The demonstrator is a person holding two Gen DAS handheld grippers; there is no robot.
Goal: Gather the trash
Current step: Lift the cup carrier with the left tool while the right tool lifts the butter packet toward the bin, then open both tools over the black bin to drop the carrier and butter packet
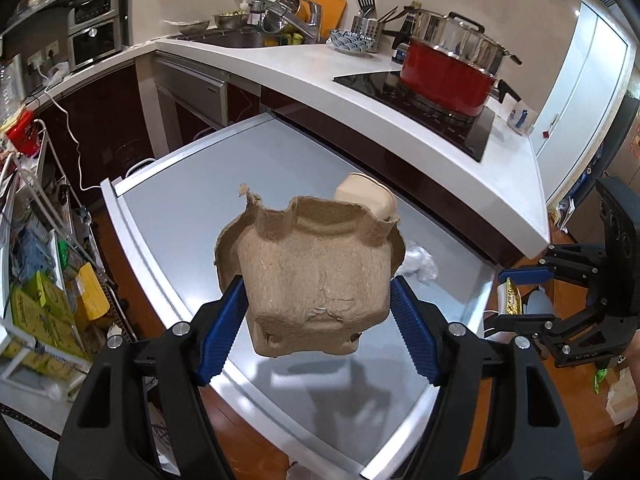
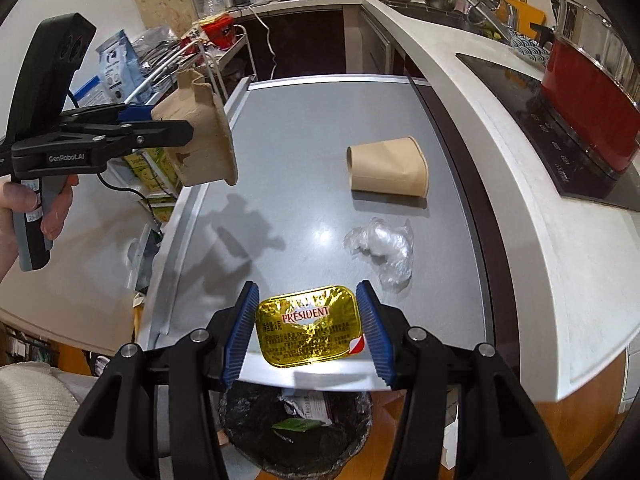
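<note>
My left gripper [image 1: 318, 304] is shut on a torn brown cardboard egg-carton piece [image 1: 316, 276] and holds it above the grey table [image 1: 180, 216]; it also shows in the right wrist view [image 2: 200, 140]. My right gripper [image 2: 308, 328] is shut on a gold foil butter packet [image 2: 310, 326] at the table's near edge, above a black-lined trash bin [image 2: 296, 432]. A tan paper cup [image 2: 388, 170] lies on its side on the table. A crumpled clear plastic wrap [image 2: 382, 248] lies near it.
A white counter [image 2: 500, 160] runs along the table's right side with a cooktop [image 2: 560, 120] and a red pot [image 2: 588, 120]. A wire rack [image 1: 44, 260] with boxes stands left of the table. A sink [image 1: 240, 38] is at the back.
</note>
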